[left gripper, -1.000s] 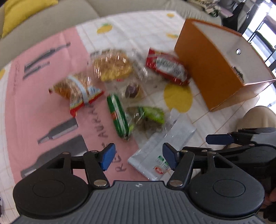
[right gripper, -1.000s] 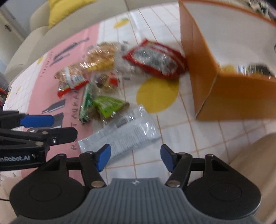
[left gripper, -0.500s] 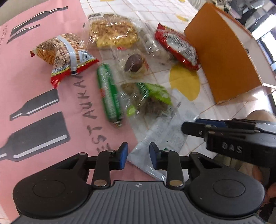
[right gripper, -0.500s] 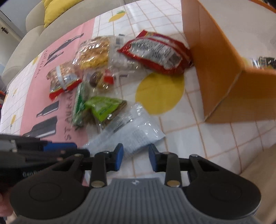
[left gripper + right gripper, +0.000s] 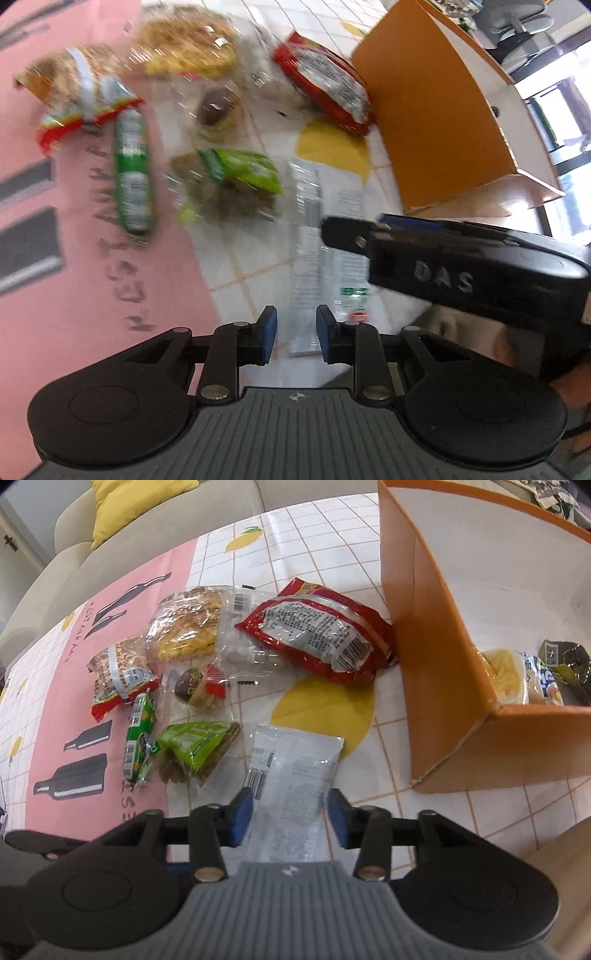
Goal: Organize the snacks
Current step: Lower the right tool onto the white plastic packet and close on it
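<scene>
The orange box (image 5: 436,672) stands open on the right side of the table, white inside, and holds a pale yellow packet (image 5: 504,675), a white-and-blue wrapper (image 5: 543,679) and a dark green one (image 5: 565,661) against its near wall. The remaining snacks lie in a loose cluster left of the box: a red bag (image 5: 321,631) close to the box wall, a clear bag of yellow crackers (image 5: 192,627), a small clear pack with a brown sweet (image 5: 195,690), a red-edged bag of sticks (image 5: 118,679), a green tube (image 5: 138,734), a green-labelled pack (image 5: 195,746) and, nearest, a flat white packet (image 5: 291,775). The right gripper (image 5: 291,816) straddles the near end of the white packet, its blue pads having just spread apart and standing clear of the wrapper's edges. The left gripper (image 5: 294,334) has its pads drawn close, with a gap between them, over the near corner of the same packet (image 5: 314,236); whether they touch it cannot be told from this blurred view. The table wears a white checked cloth (image 5: 332,550) with yellow lemons and a pink mat (image 5: 59,716) printed with dark bottles. Behind it sits a beige sofa (image 5: 74,554) with a yellow cushion (image 5: 129,502).
</scene>
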`<action>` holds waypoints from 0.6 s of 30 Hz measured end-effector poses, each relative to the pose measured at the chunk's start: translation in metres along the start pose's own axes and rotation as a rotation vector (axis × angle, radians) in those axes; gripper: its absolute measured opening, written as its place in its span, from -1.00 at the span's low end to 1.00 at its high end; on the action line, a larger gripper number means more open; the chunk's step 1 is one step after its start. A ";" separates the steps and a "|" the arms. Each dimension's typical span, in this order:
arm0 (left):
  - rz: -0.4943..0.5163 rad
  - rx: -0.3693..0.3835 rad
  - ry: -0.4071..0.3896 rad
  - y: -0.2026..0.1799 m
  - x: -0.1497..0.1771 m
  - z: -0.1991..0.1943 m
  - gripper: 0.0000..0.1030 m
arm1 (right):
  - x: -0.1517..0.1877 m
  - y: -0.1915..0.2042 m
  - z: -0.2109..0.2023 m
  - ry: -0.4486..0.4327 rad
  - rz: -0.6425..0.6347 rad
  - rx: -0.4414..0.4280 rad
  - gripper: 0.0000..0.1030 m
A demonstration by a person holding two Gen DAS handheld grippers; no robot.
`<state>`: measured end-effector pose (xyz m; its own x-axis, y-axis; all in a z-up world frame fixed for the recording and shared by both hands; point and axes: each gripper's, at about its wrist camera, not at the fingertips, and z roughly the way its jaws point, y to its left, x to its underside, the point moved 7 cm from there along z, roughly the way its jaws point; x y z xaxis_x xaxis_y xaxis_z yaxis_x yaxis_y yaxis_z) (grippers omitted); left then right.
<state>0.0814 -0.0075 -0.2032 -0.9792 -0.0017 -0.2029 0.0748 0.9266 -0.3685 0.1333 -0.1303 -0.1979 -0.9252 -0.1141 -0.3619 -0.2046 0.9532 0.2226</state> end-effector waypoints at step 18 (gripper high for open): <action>0.118 -0.239 -0.153 0.022 -0.024 -0.051 0.34 | 0.024 0.031 0.023 0.014 -0.205 0.146 0.49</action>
<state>0.0968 0.0322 -0.1608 -0.9251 0.0713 -0.3729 0.1221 0.9859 -0.1144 0.1125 -0.0966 -0.2204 -0.8739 -0.3119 -0.3729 -0.3409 0.9400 0.0126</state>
